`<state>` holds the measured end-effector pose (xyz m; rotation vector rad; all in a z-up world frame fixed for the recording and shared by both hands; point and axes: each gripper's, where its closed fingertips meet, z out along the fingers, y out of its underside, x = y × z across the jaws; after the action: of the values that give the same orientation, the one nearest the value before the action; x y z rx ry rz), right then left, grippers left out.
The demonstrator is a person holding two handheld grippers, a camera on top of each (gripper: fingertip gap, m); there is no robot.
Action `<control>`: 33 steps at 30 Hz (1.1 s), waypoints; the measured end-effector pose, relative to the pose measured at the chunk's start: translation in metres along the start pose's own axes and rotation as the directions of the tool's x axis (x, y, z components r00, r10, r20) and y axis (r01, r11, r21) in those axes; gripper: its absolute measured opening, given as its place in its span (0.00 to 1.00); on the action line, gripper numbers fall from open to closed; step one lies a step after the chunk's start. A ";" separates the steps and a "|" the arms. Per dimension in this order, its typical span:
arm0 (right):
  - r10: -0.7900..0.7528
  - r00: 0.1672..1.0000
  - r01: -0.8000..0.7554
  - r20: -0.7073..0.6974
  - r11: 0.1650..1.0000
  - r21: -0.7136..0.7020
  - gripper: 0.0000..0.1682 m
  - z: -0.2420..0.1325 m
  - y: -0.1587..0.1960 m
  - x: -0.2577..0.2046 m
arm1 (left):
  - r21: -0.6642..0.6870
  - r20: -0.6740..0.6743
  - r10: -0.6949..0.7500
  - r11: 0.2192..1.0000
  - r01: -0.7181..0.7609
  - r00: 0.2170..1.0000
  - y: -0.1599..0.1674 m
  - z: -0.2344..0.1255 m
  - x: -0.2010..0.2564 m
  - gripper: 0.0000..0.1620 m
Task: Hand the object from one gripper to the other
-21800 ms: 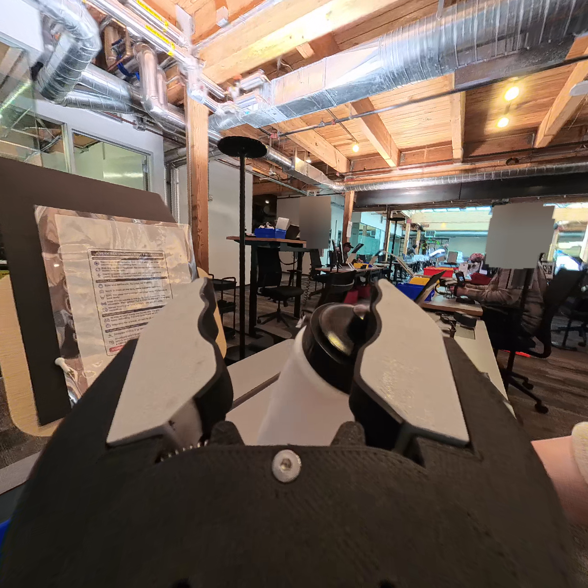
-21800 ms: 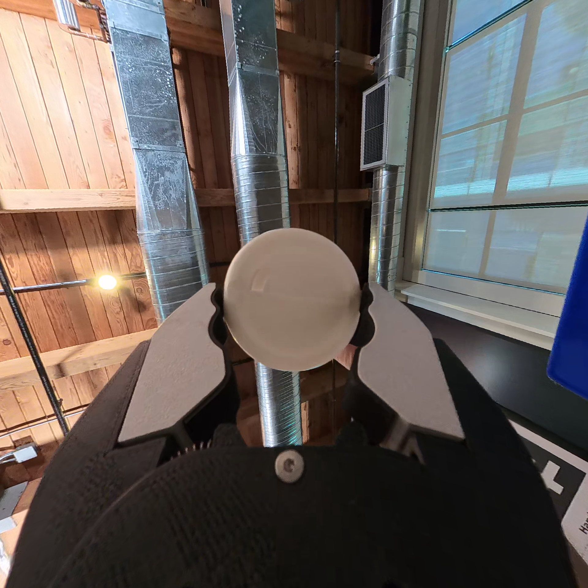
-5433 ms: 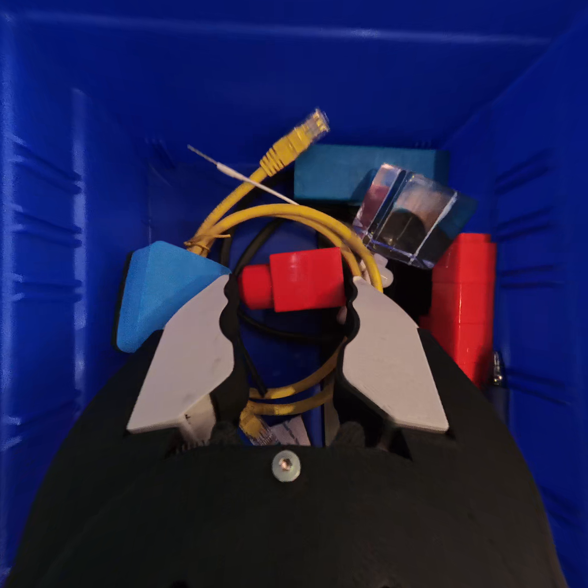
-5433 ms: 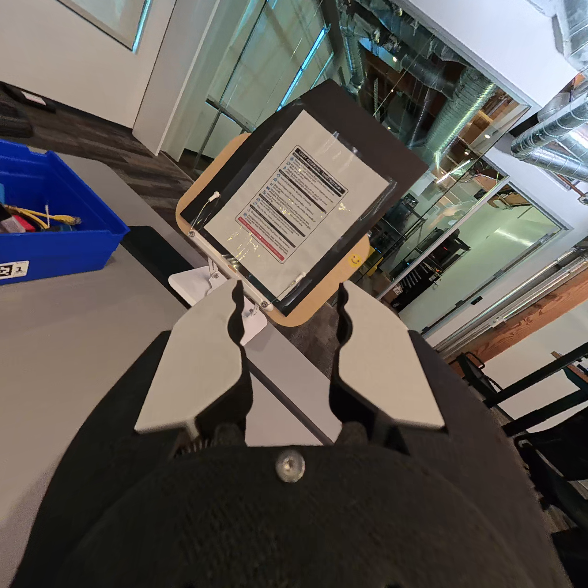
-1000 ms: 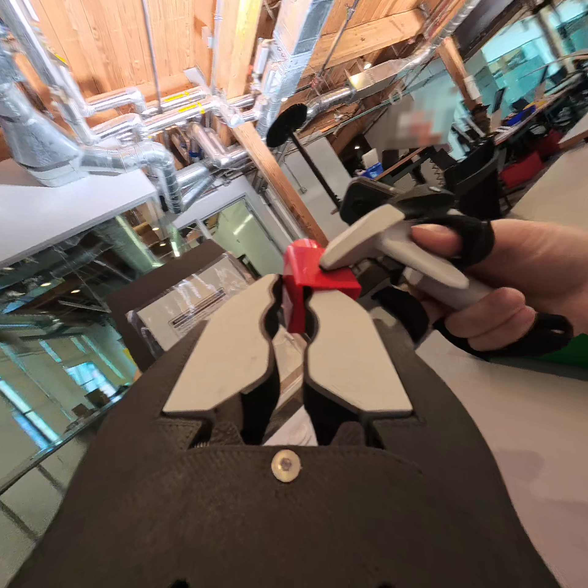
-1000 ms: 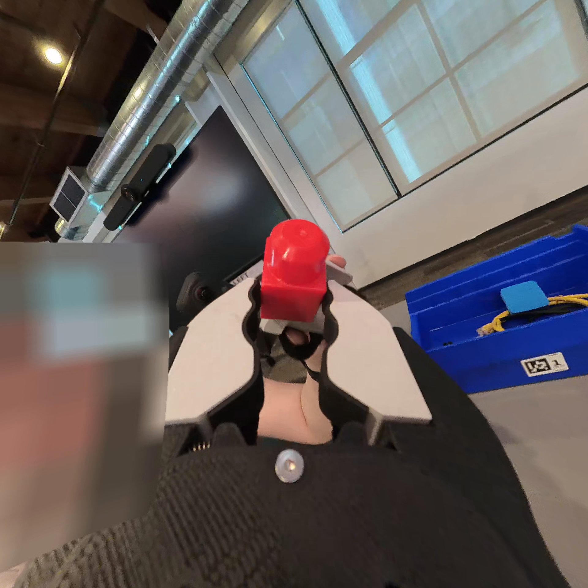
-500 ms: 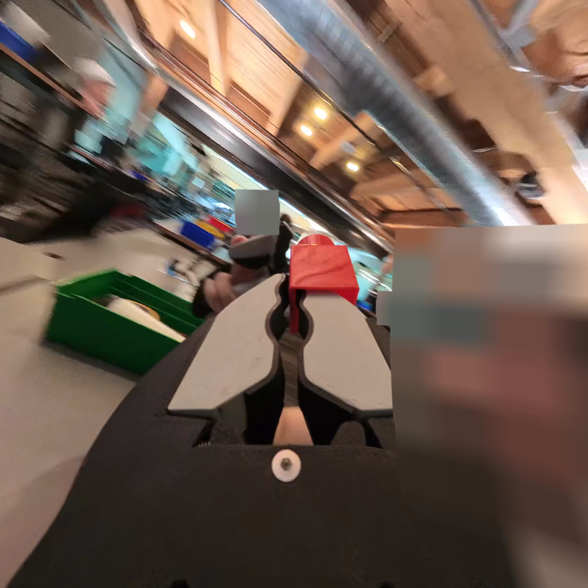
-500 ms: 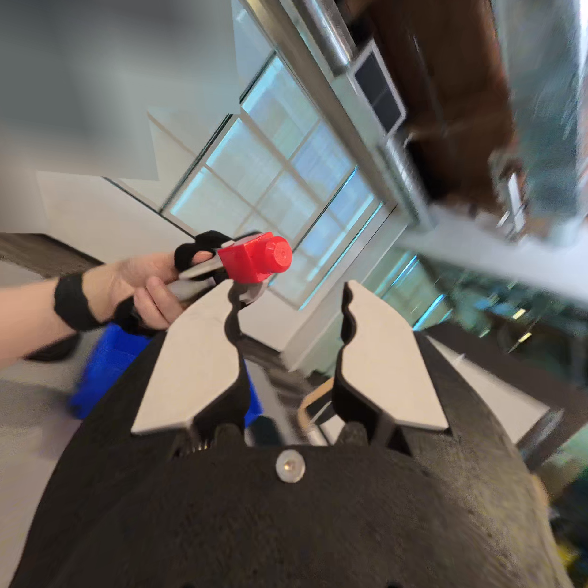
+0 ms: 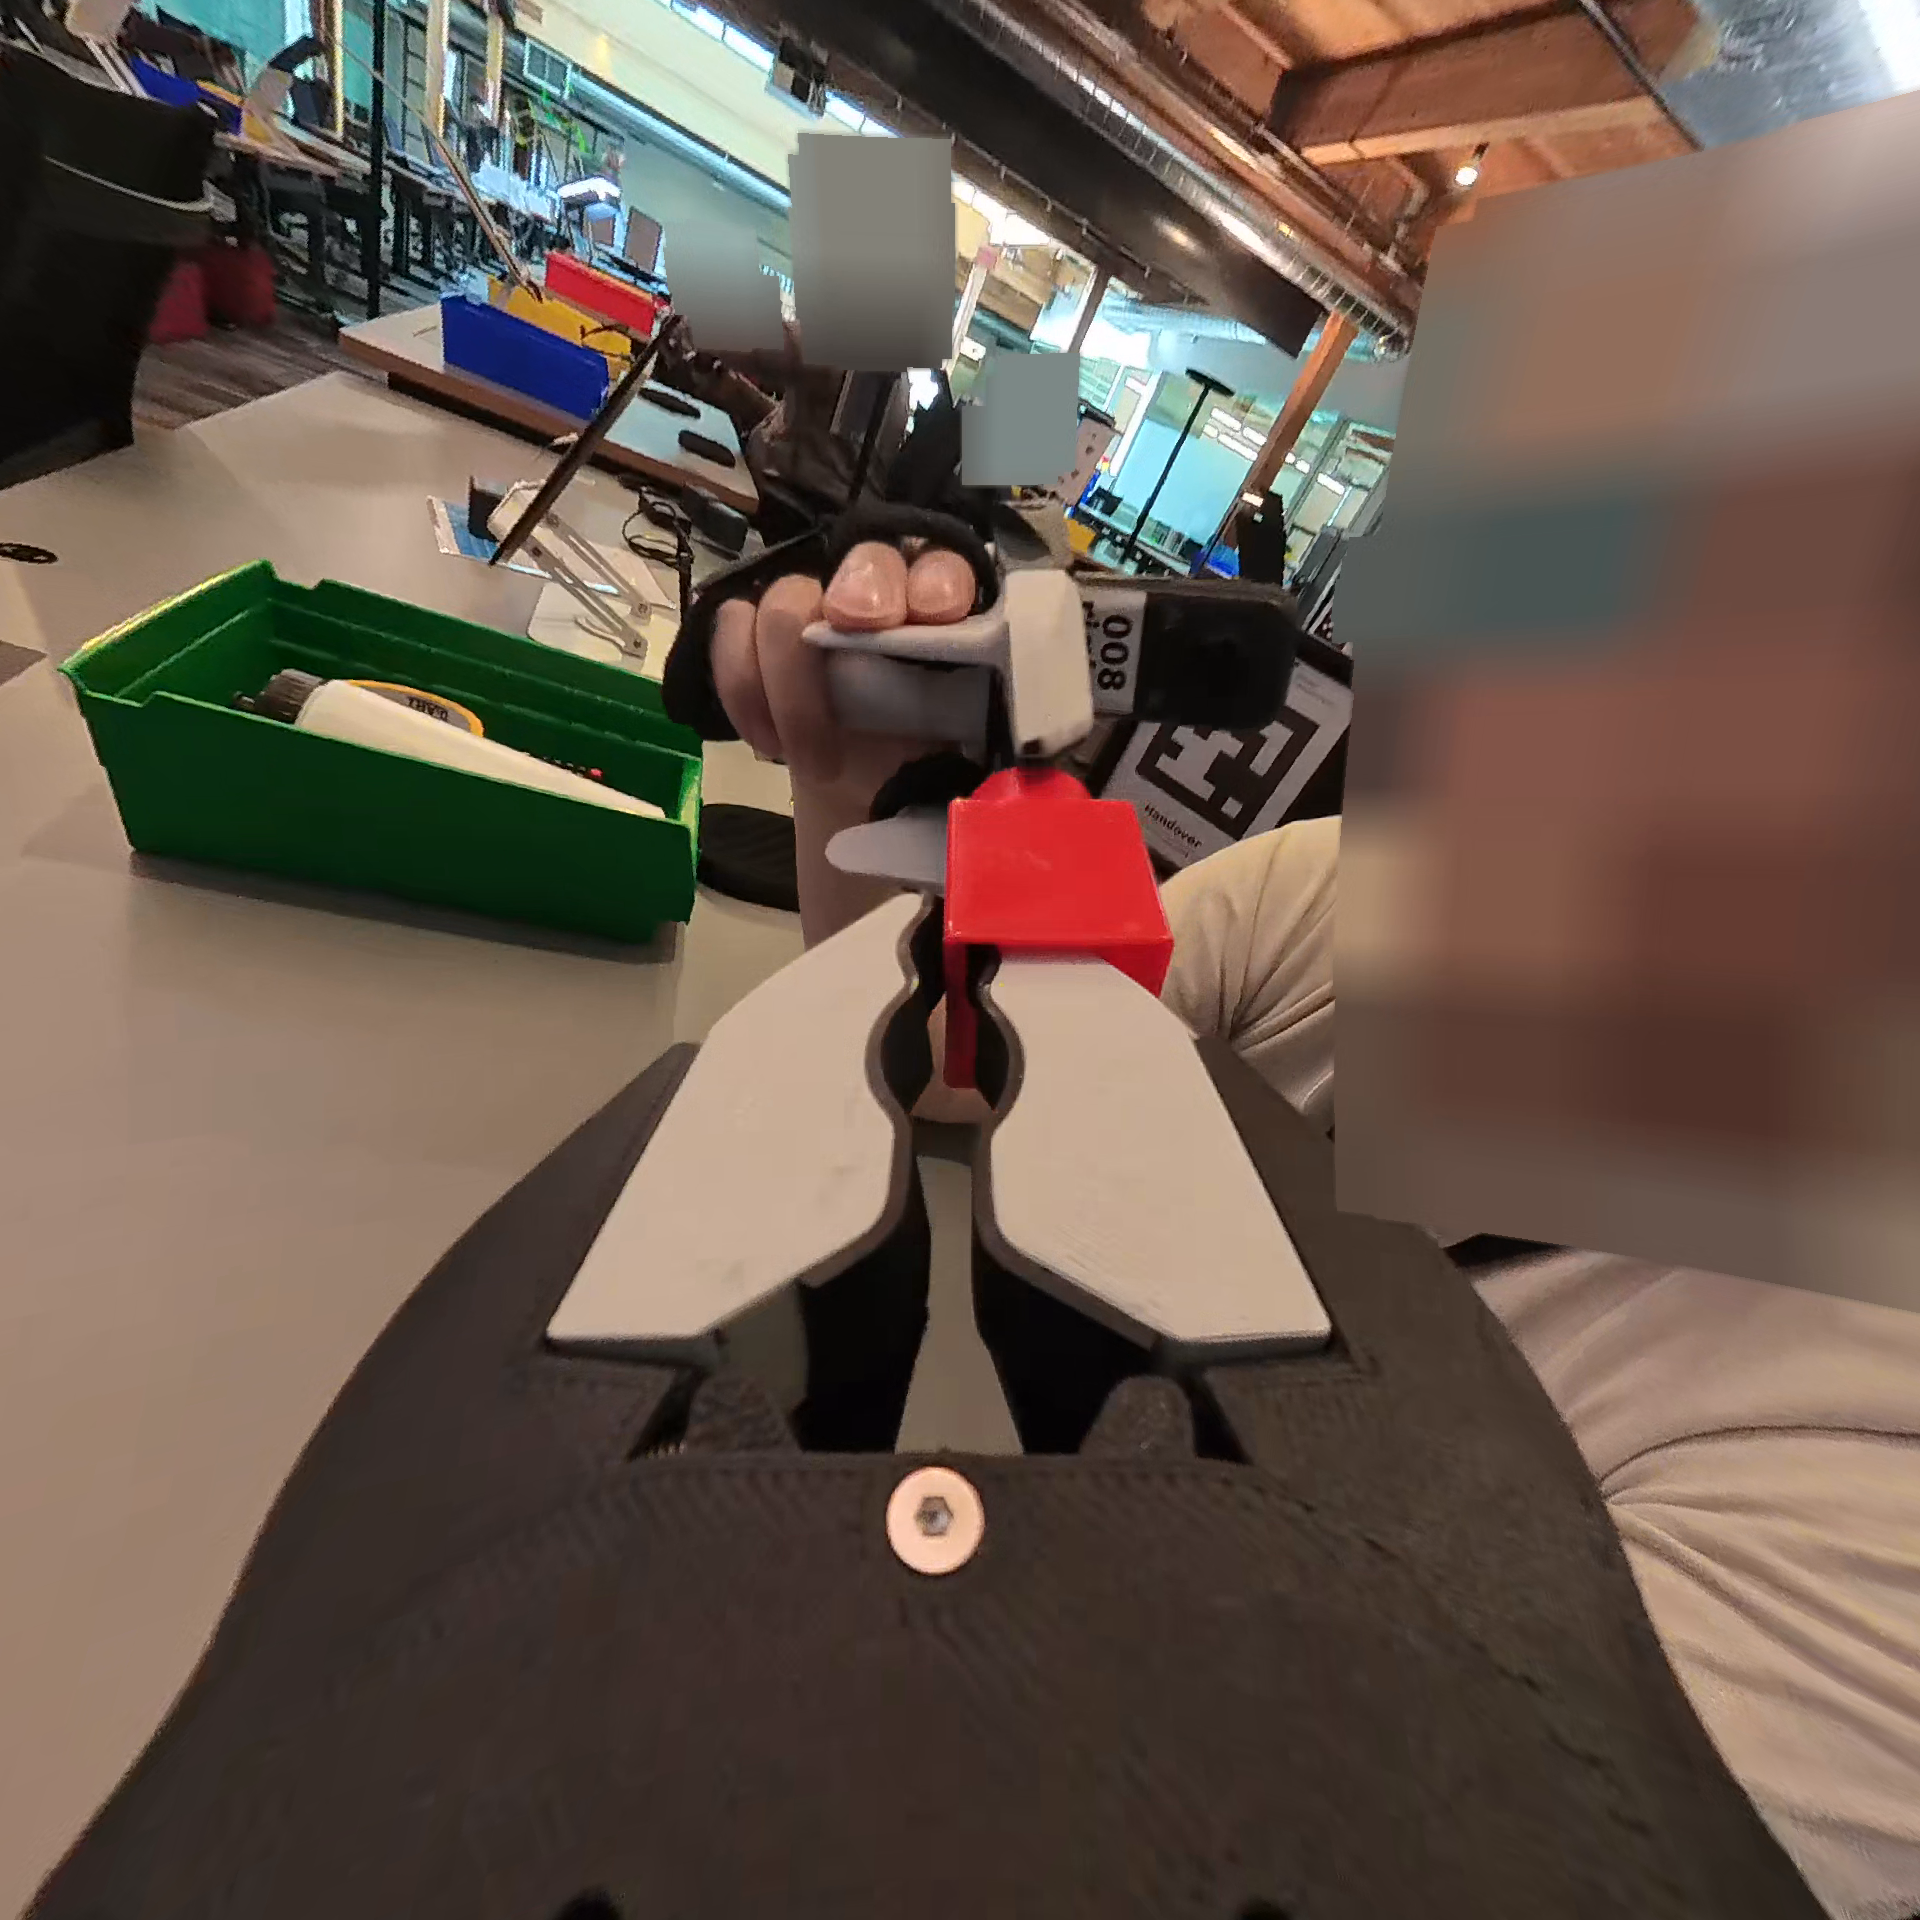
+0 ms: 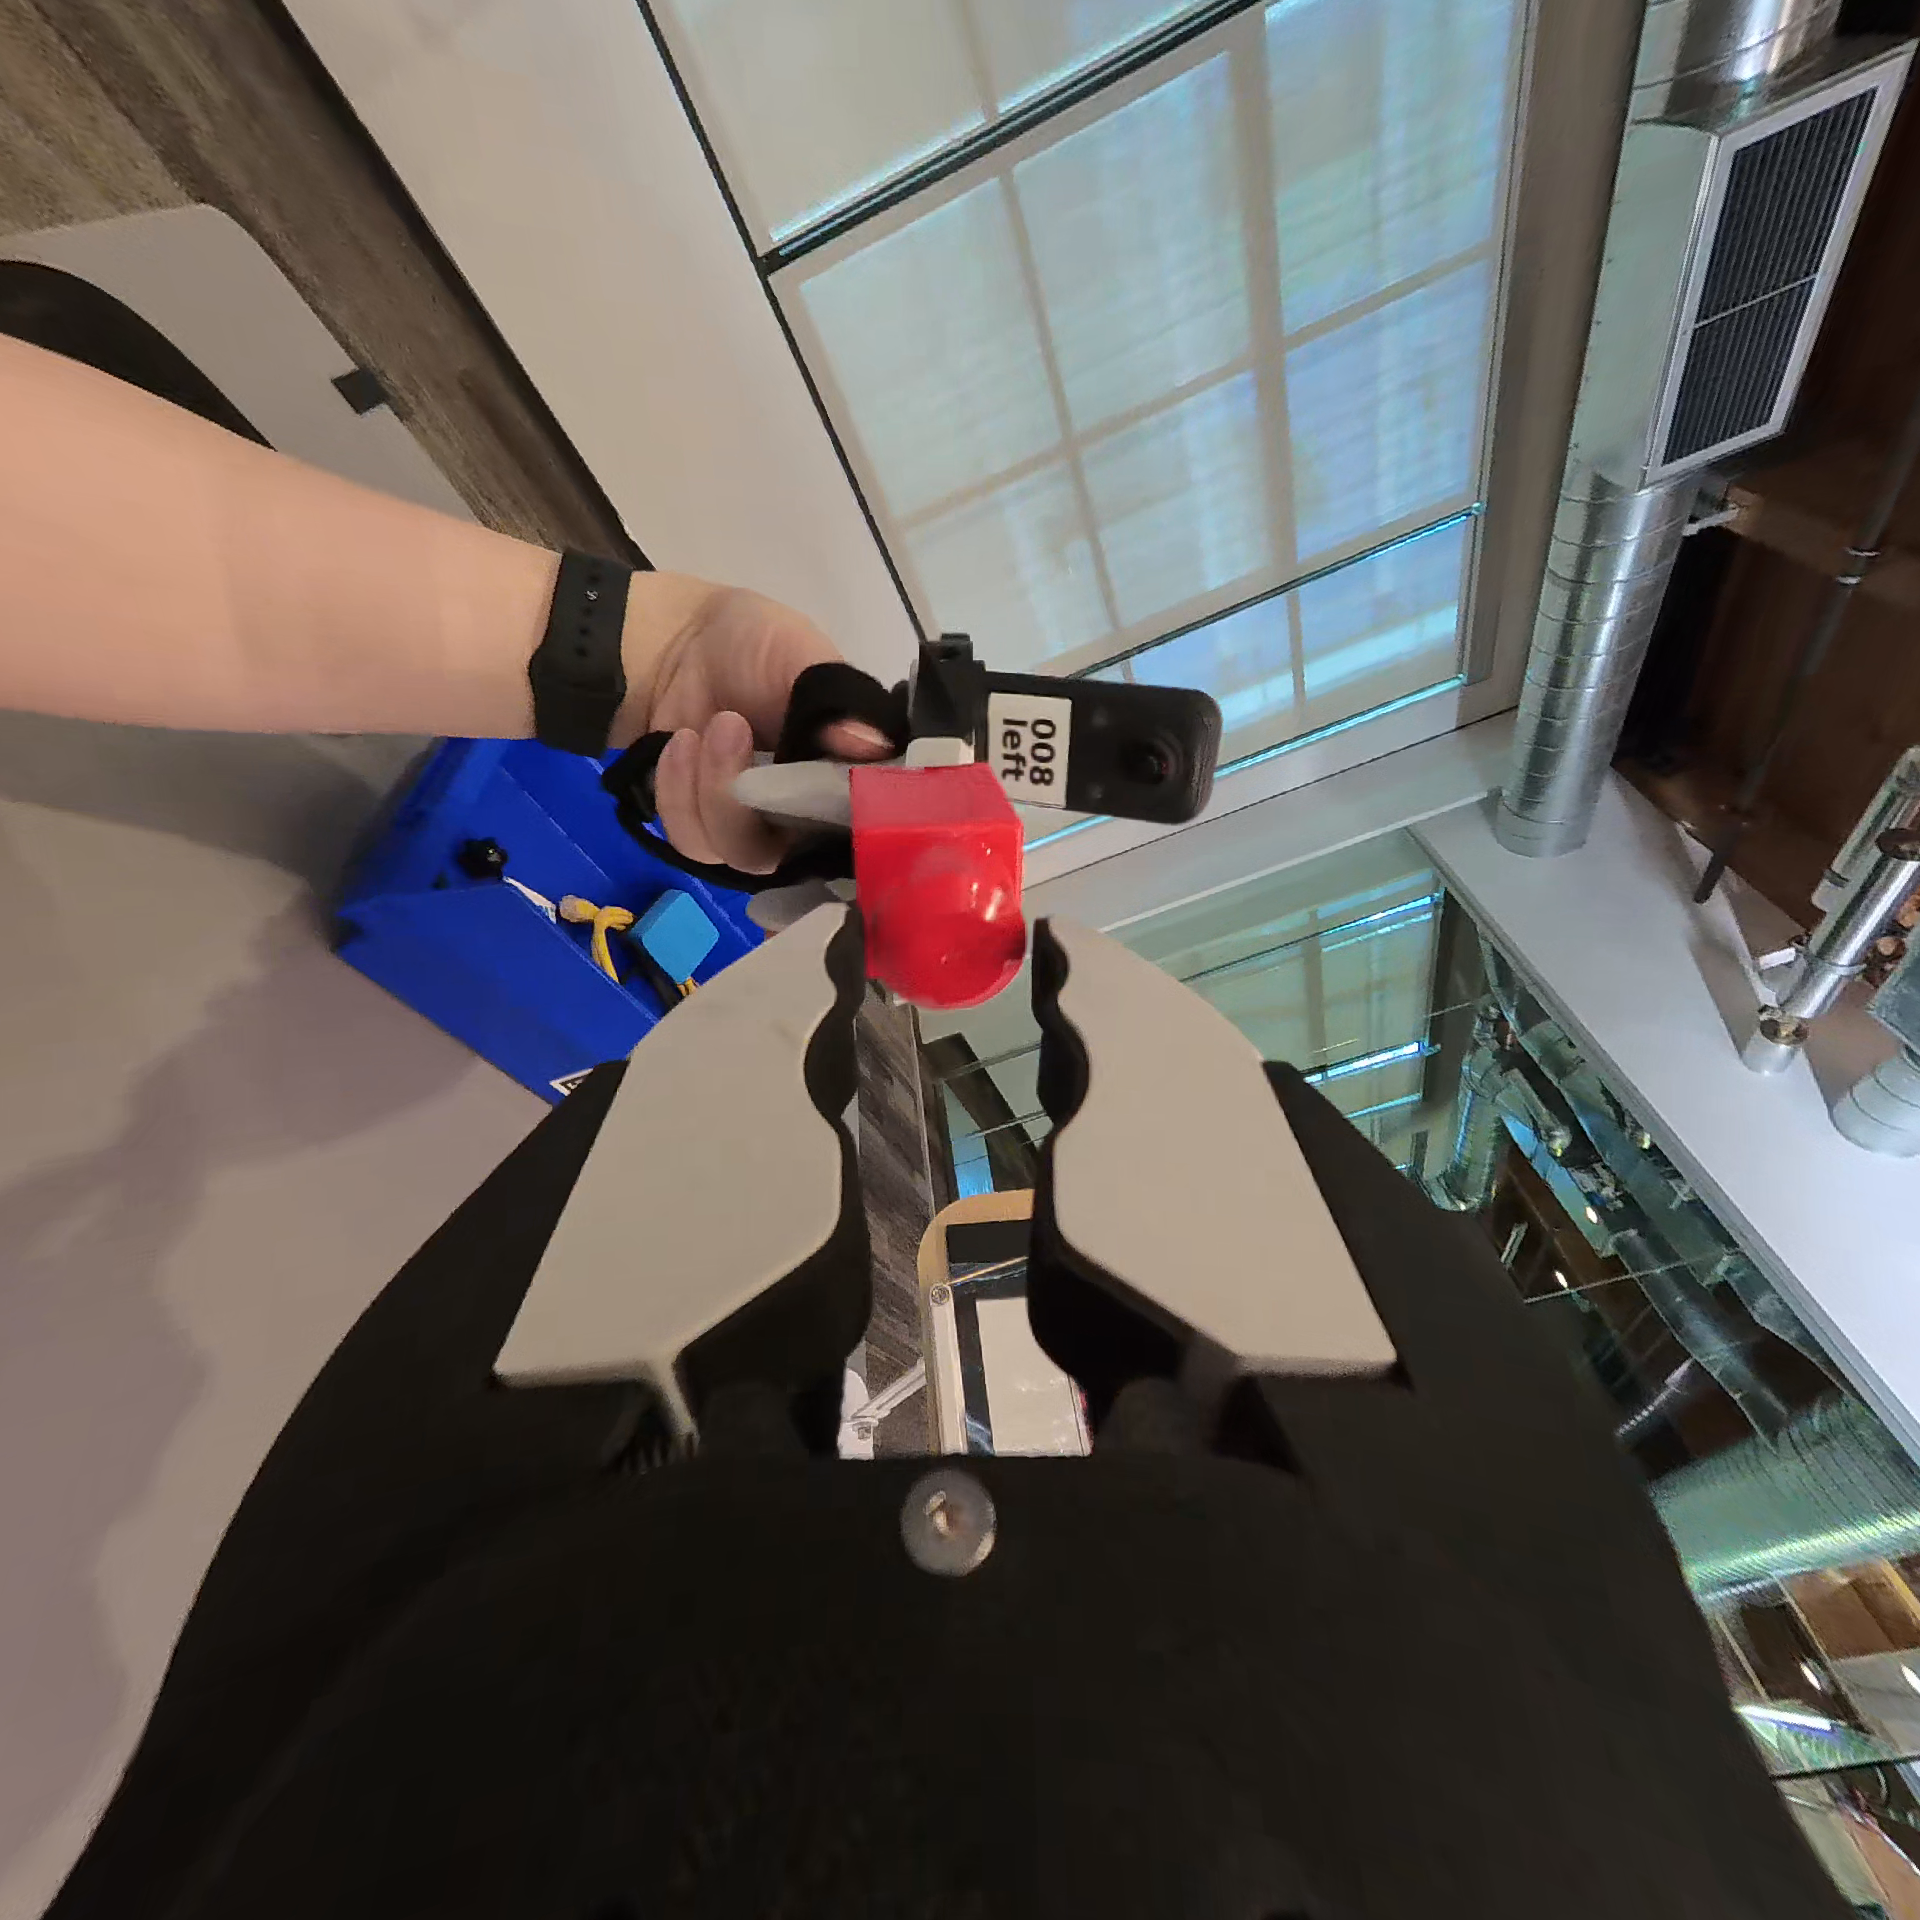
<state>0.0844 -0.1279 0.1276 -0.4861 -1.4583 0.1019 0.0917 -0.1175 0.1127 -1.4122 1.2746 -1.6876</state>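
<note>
A red block (image 9: 1049,883) with a round stud is held in the air. My left gripper (image 9: 956,956) is shut on the block's thin lower wall. In the right wrist view the block (image 10: 935,862) points its stud at me. My right gripper (image 10: 940,935) is open, with one fingertip on each side of the stud, close to it but not closed on it. The left gripper (image 10: 821,842) and the hand that holds it show behind the block. The right gripper (image 9: 925,748) shows beyond the block in the left wrist view.
A green bin (image 9: 395,810) with a white tube in it stands on the grey table (image 9: 260,1091) to the left. A blue bin (image 10: 488,935) holds a yellow cable. A black-and-white marker card (image 9: 1216,748) stands behind the block. The person's torso (image 9: 1714,1507) is at the right.
One second ago both grippers were shut on the block. The right gripper opened and let go, drew aside, and now has its open fingers back around the stud. Both views have swung round.
</note>
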 end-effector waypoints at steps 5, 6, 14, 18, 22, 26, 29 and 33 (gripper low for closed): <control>0.022 1.000 -0.022 0.012 0.999 -0.038 0.18 0.002 0.004 0.000 | -0.001 0.025 0.012 1.000 -0.012 1.000 0.000 0.002 -0.005 0.01; 0.047 0.999 -0.047 -0.009 0.998 -0.034 0.18 0.001 0.004 0.005 | 0.028 0.022 0.030 0.999 -0.031 0.999 -0.005 0.000 -0.004 0.03; 0.716 0.698 -0.570 -0.024 0.575 0.587 0.17 -0.051 -0.006 0.093 | 0.371 0.179 0.224 0.886 -0.277 0.958 -0.063 -0.035 0.013 0.44; 0.852 0.317 -0.621 0.416 -0.145 0.770 0.17 -0.091 0.027 0.126 | 0.396 0.361 0.273 0.820 -0.412 0.891 -0.079 -0.042 0.008 0.45; 0.632 0.219 -0.286 0.743 -0.687 0.668 0.19 -0.120 0.085 0.120 | 0.402 0.515 0.291 0.749 -0.527 0.806 -0.094 -0.033 0.000 0.44; 0.555 0.087 -0.171 0.827 -0.809 0.562 0.18 -0.075 0.124 0.085 | 0.374 0.595 0.240 0.762 -0.529 0.767 -0.095 -0.008 -0.021 0.42; 0.488 0.037 -0.231 0.872 -0.845 0.483 0.17 -0.043 0.118 0.066 | 0.216 0.686 0.268 0.813 -0.541 0.676 -0.083 0.006 -0.049 0.46; 0.159 -0.017 -0.309 0.987 -0.940 0.146 0.17 -0.021 0.105 0.057 | 0.108 0.670 0.342 0.833 -0.543 0.658 -0.070 0.011 -0.060 0.49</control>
<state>0.1352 -0.0183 0.1399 -0.0367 0.1102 2.7388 0.1277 -0.0421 0.1537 -1.1863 0.8308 -0.8891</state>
